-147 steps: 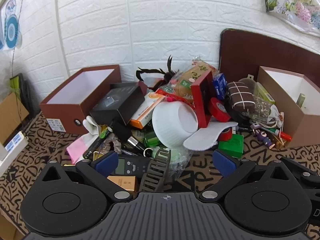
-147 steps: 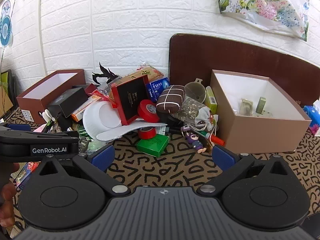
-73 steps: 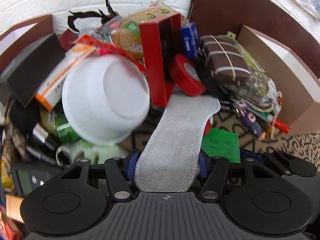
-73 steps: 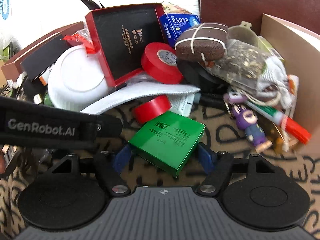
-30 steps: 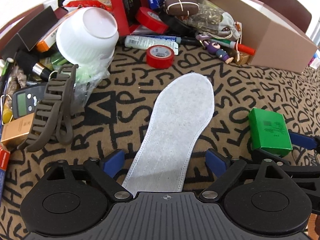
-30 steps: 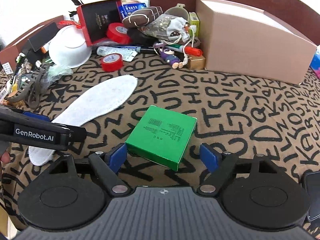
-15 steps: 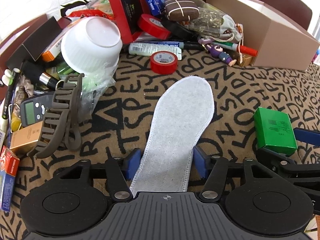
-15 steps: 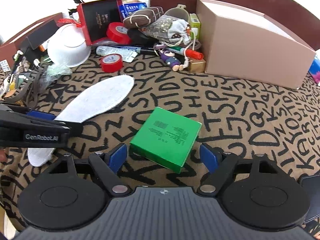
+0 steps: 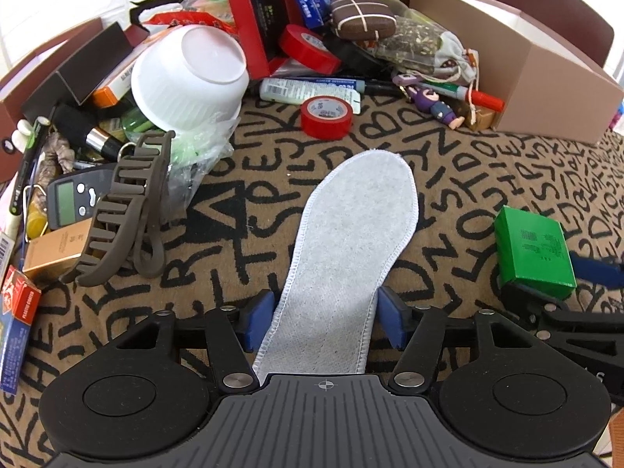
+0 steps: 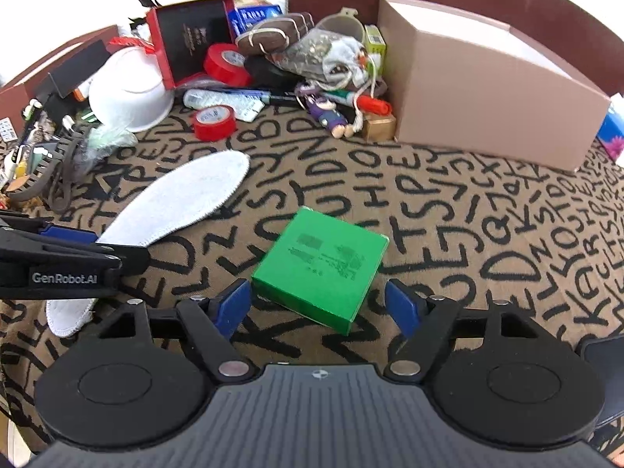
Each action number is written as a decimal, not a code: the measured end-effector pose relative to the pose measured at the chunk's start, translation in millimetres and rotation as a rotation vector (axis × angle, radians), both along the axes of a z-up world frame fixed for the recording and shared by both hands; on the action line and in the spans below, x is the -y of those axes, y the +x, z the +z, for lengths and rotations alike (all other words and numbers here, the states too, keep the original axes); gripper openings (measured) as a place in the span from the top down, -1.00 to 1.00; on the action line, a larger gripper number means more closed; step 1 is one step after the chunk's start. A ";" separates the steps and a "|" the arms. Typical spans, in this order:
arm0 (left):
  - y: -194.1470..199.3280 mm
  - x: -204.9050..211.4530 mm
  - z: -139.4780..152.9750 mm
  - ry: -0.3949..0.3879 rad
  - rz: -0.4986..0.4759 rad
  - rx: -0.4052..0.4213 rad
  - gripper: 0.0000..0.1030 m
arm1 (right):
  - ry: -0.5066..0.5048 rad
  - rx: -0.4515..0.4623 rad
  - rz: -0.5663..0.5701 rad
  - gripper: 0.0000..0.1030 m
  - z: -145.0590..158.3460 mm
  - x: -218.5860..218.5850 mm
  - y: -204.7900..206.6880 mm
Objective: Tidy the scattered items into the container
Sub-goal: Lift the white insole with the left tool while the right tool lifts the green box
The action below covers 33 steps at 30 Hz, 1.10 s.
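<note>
A grey felt insole [image 9: 351,241] lies on the patterned cloth, its heel between my left gripper's [image 9: 325,312] blue pads, which are shut on its edges. It also shows in the right wrist view [image 10: 183,199]. A green box [image 10: 321,269] sits between my right gripper's [image 10: 318,304] pads; the left pad is at its corner, the right pad stands off it, so the jaws are open. The green box also shows in the left wrist view [image 9: 532,251]. The tan cardboard box [image 10: 487,93] stands at the far right.
A pile at the back holds a white bowl [image 9: 189,78], red tape rolls [image 9: 325,117], a red gift box [image 9: 261,19], a doll [image 9: 433,103] and markers. A brown hair claw [image 9: 121,206] and a meter [image 9: 68,199] lie left. A brown box [image 10: 58,62] stands far left.
My left gripper has closed on the insole's heel. The right gripper has risen slightly over the green box, which has turned a little between the open pads.
</note>
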<state>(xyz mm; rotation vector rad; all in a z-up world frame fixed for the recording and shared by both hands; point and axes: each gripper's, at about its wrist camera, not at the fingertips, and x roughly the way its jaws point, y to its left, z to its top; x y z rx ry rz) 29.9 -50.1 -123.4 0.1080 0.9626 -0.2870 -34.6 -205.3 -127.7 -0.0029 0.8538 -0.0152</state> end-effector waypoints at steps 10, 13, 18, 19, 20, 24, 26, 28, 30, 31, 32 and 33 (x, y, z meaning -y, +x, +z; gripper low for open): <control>-0.3 5.1 -0.9 0.028 -0.021 0.013 -0.19 | 0.052 0.010 -0.007 -0.25 -2.4 5.2 2.6; 0.6 5.1 -0.5 0.018 -0.015 0.009 -0.17 | 0.048 0.014 0.001 -0.35 -3.4 6.1 3.9; 0.0 2.1 4.0 -0.006 -0.014 0.004 -0.10 | 0.067 0.023 0.007 -0.59 -2.1 4.4 3.3; 0.5 1.4 4.4 -0.012 -0.014 0.003 -0.09 | 0.072 0.025 0.009 -0.60 -1.5 3.3 3.6; 1.5 0.7 4.2 -0.015 -0.013 0.001 -0.09 | 0.076 0.029 0.011 -0.63 -0.8 2.0 4.3; 3.8 -0.2 2.1 -0.014 -0.011 -0.005 -0.09 | 0.046 0.028 -0.021 -0.66 -2.4 -4.2 12.9; 4.4 0.2 1.4 -0.008 -0.013 -0.002 -0.10 | 0.040 0.020 -0.029 -0.46 -5.4 -4.5 15.3; 5.5 0.0 0.0 -0.011 -0.005 -0.001 -0.15 | 0.044 0.018 -0.029 -0.46 -7.8 -3.2 15.0; 6.9 0.3 -1.2 -0.011 -0.002 0.001 -0.17 | 0.032 0.023 -0.016 -0.44 -8.9 -3.7 13.2; 7.2 0.9 -1.7 -0.009 -0.001 0.004 -0.22 | 0.026 0.024 -0.010 -0.44 -9.4 -4.2 12.5; 7.2 1.6 -2.3 -0.009 -0.003 0.007 -0.28 | 0.023 0.026 -0.007 -0.44 -9.5 -4.5 12.1; 7.0 2.5 -3.0 -0.007 -0.005 0.010 -0.33 | 0.024 0.026 -0.006 -0.44 -9.7 -4.4 11.9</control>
